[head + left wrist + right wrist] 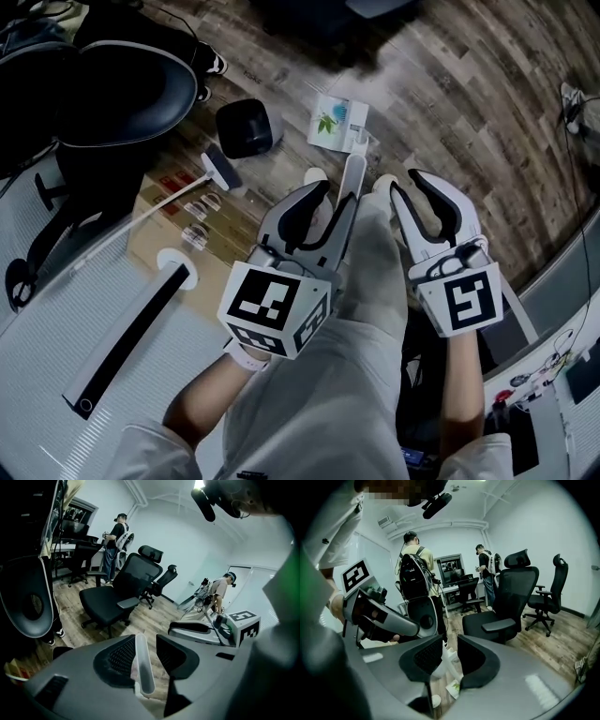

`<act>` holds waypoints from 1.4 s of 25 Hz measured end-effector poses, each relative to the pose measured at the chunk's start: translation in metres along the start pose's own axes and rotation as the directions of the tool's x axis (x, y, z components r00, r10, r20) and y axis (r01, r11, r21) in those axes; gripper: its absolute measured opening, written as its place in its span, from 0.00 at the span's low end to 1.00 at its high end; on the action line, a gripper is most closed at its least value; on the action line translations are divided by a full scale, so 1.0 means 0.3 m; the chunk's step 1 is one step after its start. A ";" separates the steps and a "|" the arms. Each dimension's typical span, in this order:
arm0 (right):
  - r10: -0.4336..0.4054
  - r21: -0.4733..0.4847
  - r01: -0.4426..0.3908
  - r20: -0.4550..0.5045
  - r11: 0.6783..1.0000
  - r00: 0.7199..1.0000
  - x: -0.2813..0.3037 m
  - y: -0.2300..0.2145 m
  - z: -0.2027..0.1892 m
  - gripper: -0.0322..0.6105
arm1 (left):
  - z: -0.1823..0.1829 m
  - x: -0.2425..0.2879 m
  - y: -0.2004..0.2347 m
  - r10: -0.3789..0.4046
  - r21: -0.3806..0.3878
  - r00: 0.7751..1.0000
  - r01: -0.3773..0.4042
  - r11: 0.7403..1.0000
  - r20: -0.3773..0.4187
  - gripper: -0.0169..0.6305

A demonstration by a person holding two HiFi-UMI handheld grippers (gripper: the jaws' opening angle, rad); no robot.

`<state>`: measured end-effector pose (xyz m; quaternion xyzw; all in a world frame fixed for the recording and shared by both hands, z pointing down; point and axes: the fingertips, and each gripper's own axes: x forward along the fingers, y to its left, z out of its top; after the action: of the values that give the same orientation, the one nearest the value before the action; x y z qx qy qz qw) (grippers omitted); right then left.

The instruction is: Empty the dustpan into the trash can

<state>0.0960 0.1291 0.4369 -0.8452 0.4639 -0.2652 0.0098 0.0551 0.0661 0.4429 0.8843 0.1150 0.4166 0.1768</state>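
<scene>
A white dustpan with a green-leaf paper in it lies on the wood floor ahead of my feet. Its long white handle rises toward me. My left gripper is open, and the handle stands between its pads close to the left one, with a gap on the right. My right gripper hangs open just right of the handle, nothing between its pads. In the right gripper view the dustpan shows beyond the jaws. A black round trash can sits on the floor left of the dustpan.
A brush with a long pale handle leans across a cardboard box at the left. A black office chair fills the upper left. More office chairs and people stand further back in the room.
</scene>
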 end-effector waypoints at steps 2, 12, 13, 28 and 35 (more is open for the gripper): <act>0.010 -0.001 -0.010 -0.008 1.000 1.000 0.013 -0.017 -0.021 0.22 | -0.013 0.026 0.003 0.010 0.002 1.000 -0.010 1.000 -0.014 0.25; 0.050 -0.002 -0.050 -0.045 0.999 0.998 0.070 -0.077 -0.131 0.26 | -0.080 0.132 0.001 0.046 0.001 0.996 -0.046 0.999 -0.074 0.33; 0.055 -0.008 -0.056 -0.051 0.998 0.997 0.075 -0.084 -0.142 0.26 | -0.088 0.144 -0.001 0.052 0.004 0.995 -0.052 0.999 -0.080 0.33; 0.143 -0.041 -0.146 -0.068 0.988 0.987 0.146 -0.158 -0.234 0.27 | -0.147 0.260 0.038 0.182 0.025 0.977 -0.180 0.983 -0.113 0.22; 0.199 -0.070 -0.206 -0.096 0.976 0.975 0.137 -0.156 -0.299 0.27 | -0.158 0.267 0.032 0.191 0.000 0.975 -0.192 0.981 -0.111 0.19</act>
<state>0.1091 0.1440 0.5443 -0.7806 0.5579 -0.2812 -0.0176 0.0689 0.0958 0.5306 0.8659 0.0367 0.4805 0.1340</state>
